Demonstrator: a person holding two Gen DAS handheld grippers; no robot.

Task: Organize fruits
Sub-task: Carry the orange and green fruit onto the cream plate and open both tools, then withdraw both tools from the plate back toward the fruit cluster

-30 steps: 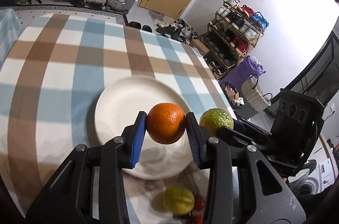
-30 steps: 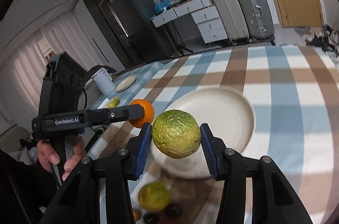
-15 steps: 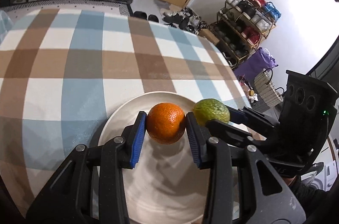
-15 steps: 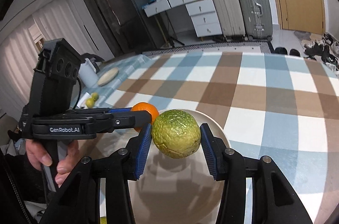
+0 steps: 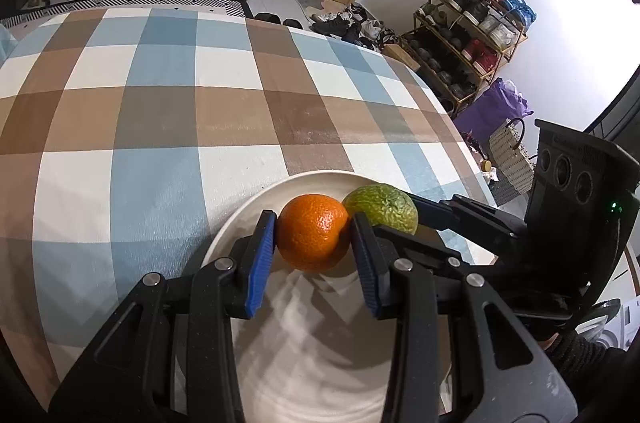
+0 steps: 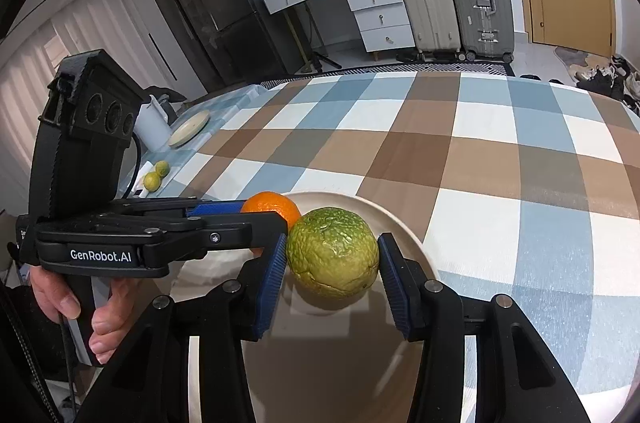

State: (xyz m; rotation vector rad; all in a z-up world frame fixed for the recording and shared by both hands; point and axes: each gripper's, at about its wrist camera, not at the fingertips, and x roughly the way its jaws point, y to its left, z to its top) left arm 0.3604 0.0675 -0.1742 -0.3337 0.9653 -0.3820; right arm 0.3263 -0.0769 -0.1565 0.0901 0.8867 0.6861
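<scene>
My left gripper [image 5: 314,251] is shut on an orange [image 5: 312,231], held low over the far part of a white plate [image 5: 248,207]. Right beside it, my right gripper [image 6: 332,271] is shut on a wrinkled green citrus [image 6: 332,257] above the same plate [image 6: 404,223]. In the left wrist view the green citrus [image 5: 382,207] sits just right of the orange. From the right wrist, the orange [image 6: 272,207] peeks out behind the left gripper's fingers [image 6: 216,209]. A hand [image 6: 76,307] grips the left tool's handle. Whether either fruit touches the plate is unclear.
A checked blue, brown and white tablecloth [image 5: 160,111] covers the table. Two small green citrus [image 6: 156,175], a white jug [image 6: 154,127] and a small dish [image 6: 190,131] stand at the far left edge. Suitcases, drawers and a shoe rack lie beyond the table.
Both grippers moved forward and down over the plate with their fruits; the plate now fills the lower views, and the loose fruits near the front edge have dropped out of sight.
</scene>
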